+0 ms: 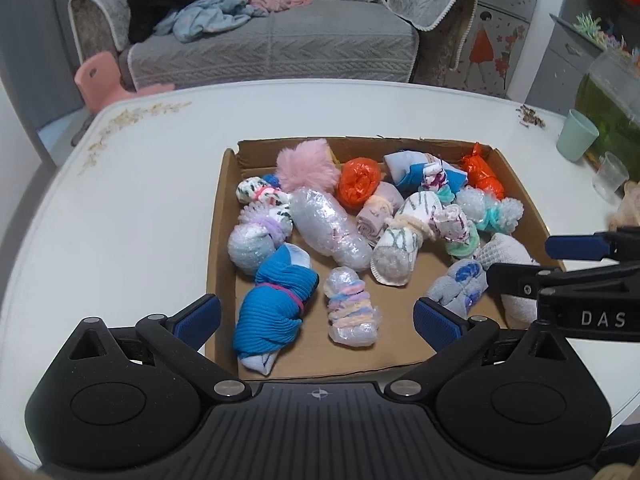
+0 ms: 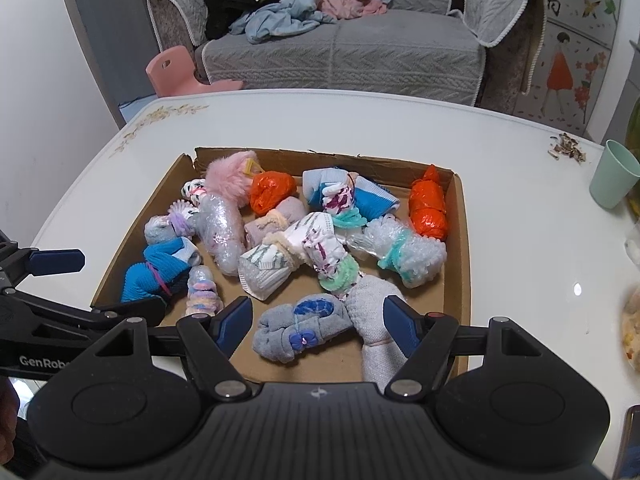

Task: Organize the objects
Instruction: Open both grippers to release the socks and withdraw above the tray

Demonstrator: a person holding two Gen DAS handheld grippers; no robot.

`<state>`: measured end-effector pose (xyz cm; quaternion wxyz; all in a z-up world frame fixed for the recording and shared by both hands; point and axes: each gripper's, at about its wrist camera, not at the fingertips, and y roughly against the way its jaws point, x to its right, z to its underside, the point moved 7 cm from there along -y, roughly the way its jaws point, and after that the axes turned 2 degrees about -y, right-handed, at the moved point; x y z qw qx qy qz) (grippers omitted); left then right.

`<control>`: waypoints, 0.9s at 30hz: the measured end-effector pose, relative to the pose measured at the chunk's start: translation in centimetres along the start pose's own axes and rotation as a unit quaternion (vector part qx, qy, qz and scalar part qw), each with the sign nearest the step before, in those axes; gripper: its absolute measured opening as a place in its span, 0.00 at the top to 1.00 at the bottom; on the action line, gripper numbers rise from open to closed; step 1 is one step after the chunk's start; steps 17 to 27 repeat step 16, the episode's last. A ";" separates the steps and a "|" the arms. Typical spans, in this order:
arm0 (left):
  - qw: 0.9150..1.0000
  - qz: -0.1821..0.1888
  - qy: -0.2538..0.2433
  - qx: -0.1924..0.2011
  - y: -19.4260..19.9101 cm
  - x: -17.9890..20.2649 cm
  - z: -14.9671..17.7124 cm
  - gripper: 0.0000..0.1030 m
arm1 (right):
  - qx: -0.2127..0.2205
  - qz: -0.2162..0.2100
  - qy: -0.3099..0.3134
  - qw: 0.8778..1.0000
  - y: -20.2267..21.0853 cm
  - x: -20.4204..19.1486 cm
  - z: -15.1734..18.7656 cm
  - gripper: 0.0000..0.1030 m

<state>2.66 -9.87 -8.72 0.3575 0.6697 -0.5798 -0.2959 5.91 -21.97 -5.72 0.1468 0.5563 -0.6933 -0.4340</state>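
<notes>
A shallow cardboard tray (image 1: 222, 216) (image 2: 461, 240) on the white table holds several rolled bundles of socks, bubble wrap and orange plastic. My left gripper (image 1: 318, 315) is open over the tray's near edge, above a blue sock bundle (image 1: 276, 300) and a pastel-banded bubble-wrap bundle (image 1: 350, 308). My right gripper (image 2: 318, 319) is open too, low over the near right part. A grey sock bundle with a blue patch (image 2: 300, 330) and a white sock (image 2: 370, 300) lie between its fingers, unpressed. Each gripper shows at the edge of the other's view: the right gripper (image 1: 520, 261), the left gripper (image 2: 120, 286).
A green cup (image 1: 577, 136) (image 2: 612, 180), a clear plastic cup (image 1: 610, 178) and a glass tank (image 1: 612, 96) stand at the table's right. Crumbs (image 2: 568, 148) lie at the back right. Behind the table are a grey sofa (image 1: 280, 44) with clothes and a pink stool (image 1: 100, 76).
</notes>
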 end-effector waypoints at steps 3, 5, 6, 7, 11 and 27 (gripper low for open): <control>1.000 -0.001 0.006 0.001 -0.1 -0.3 0.0 0.00 | 0.001 -0.002 0.000 1.000 0.0 -0.1 0.0 0.33; 1.000 -0.004 0.010 0.007 0.0 -0.5 0.0 0.00 | 0.001 0.000 -0.001 1.000 0.1 0.0 0.0 0.33; 1.000 -0.003 0.010 0.009 0.1 -0.5 0.0 0.00 | 0.001 -0.001 -0.001 1.000 0.1 0.0 0.0 0.33; 1.000 -0.003 0.010 0.011 0.1 -0.6 -0.1 0.00 | 0.002 -0.001 -0.002 1.000 0.1 0.0 0.0 0.33; 1.000 0.001 0.011 0.015 0.3 -0.6 -0.2 0.01 | 0.002 -0.001 -0.001 1.000 0.1 -0.1 0.0 0.33; 1.000 -0.005 0.001 0.019 0.5 -0.6 -0.5 0.01 | 0.004 0.000 -0.004 1.000 0.1 0.1 -0.1 0.30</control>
